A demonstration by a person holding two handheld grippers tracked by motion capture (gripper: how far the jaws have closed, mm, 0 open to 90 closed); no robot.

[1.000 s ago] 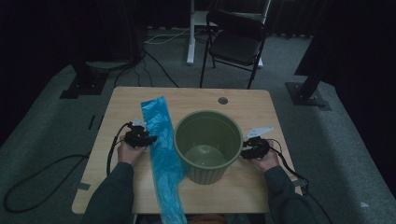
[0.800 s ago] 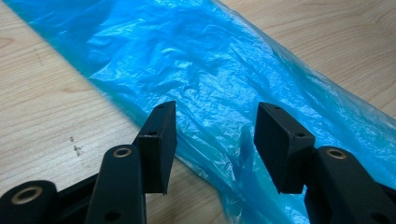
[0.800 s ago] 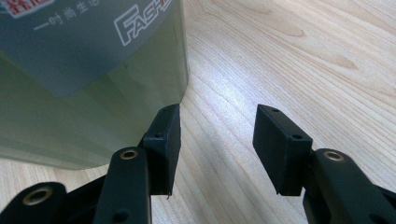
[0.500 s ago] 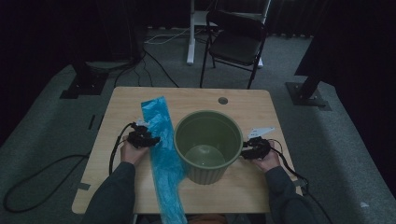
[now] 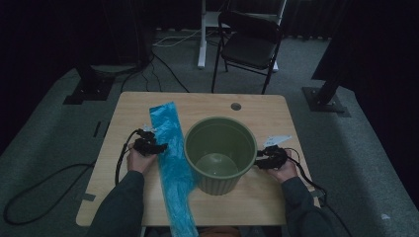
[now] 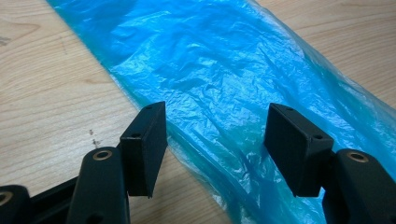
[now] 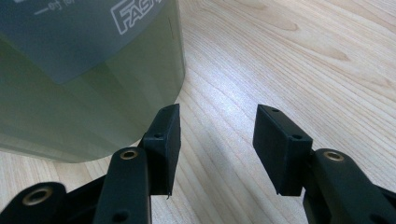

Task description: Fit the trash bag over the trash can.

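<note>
A long blue plastic bag (image 5: pixel 173 163) lies flat on the wooden table (image 5: pixel 123 111), just to the left of a big green bucket (image 5: pixel 221 153). The bag runs from the far part of the table down to the near edge and hangs over it a little. It is thin and crinkly. The left gripper (image 5: pixel 150 146) sits at the bag's left edge, and the left gripper view shows its two black jaws spread wide over the bag (image 6: pixel 224 88). The jaws have just been opening, and the bag lies under the gap between them, but they do not squeeze it. The bucket stands upright in the middle of the table, and its open top shows that it has nothing in it. The right gripper (image 5: pixel 261 160) rests on the table just beside the bucket's right side. In the right gripper view its jaws are apart too, with bare wood between them and the bucket's green wall (image 7: pixel 88 88) close by one jaw. A black chair (image 5: pixel 249 42) stands on the floor behind the table.
</note>
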